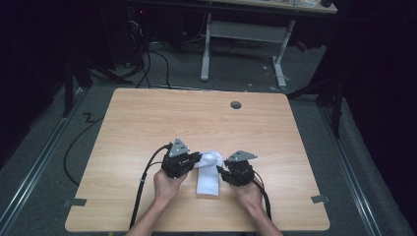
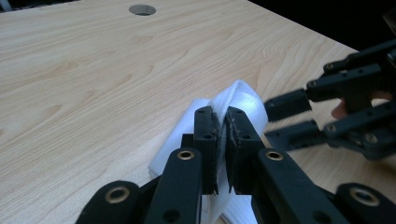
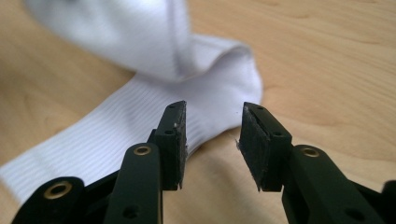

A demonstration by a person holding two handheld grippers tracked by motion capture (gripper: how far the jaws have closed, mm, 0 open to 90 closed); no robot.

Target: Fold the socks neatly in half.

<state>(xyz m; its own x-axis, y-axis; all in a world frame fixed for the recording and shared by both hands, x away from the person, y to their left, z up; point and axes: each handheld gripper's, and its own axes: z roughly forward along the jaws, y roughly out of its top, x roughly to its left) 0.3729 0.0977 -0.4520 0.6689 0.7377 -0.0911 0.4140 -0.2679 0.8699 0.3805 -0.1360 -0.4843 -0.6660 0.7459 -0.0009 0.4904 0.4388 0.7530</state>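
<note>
Sock (image 1: 208,173) lies half-folded near the counter's (image 1: 147,123) front edge: left gripper (image 2: 223,135) clenched on the raised fold, right gripper (image 3: 212,140) released beside it; flattening remains.

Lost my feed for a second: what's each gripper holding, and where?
The left gripper pinches the white sock by a raised fold. The right gripper is open and holds nothing.

A white ribbed sock (image 1: 207,173) lies on the counter (image 1: 147,128) near its front edge — one end lifted and folded over.
</note>
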